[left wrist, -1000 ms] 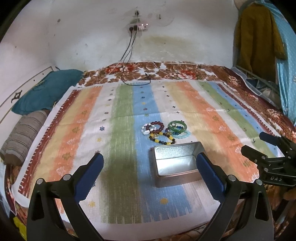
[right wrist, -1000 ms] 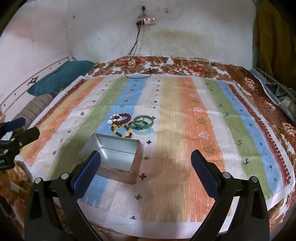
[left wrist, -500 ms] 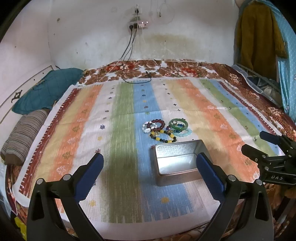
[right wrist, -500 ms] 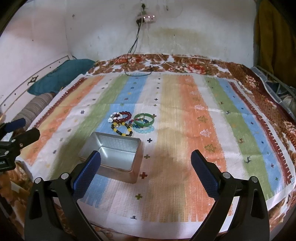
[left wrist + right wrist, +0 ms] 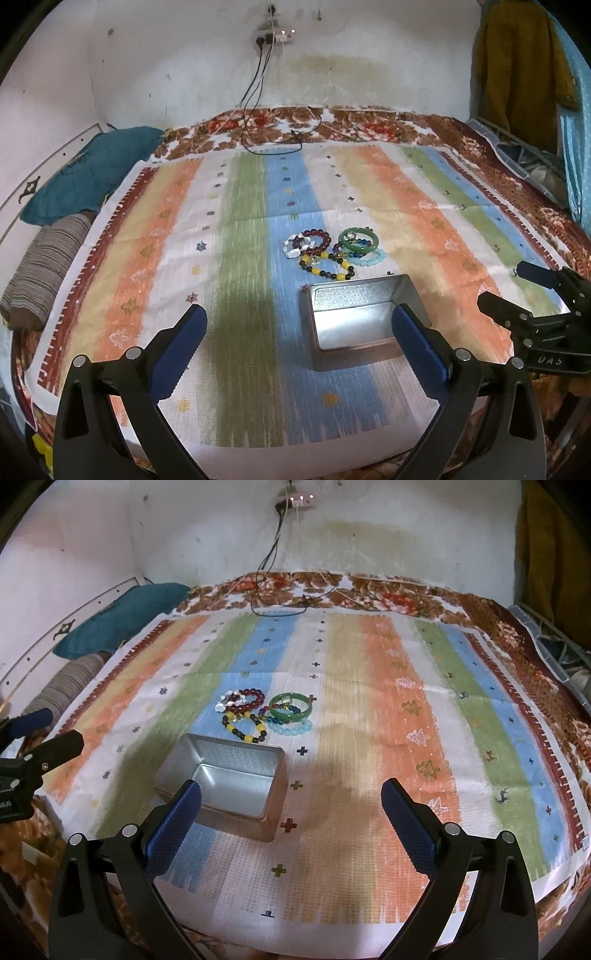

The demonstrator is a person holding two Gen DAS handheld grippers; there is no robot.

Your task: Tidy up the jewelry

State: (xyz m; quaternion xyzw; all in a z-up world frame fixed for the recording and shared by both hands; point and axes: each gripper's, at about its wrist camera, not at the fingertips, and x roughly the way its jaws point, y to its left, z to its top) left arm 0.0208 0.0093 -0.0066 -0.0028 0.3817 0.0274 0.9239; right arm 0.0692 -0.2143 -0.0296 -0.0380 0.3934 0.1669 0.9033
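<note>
Fingers (image 5: 421, 334) spread, bare metal tin (image 5: 364, 295) open.

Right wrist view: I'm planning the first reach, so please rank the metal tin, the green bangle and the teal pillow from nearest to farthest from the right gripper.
1. Metal tin, open, just ahead of the right gripper, by its left finger.
2. Green bangle, beyond the tin, among the bracelets.
3. Teal pillow, far left, against the wall.

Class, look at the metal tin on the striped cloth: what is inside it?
The tin shows only its bare shiny floor and patterned inner walls; no jewelry is inside. The bracelets lie on the cloth beyond it. The right gripper's finger covers the tin's near corner.
</note>
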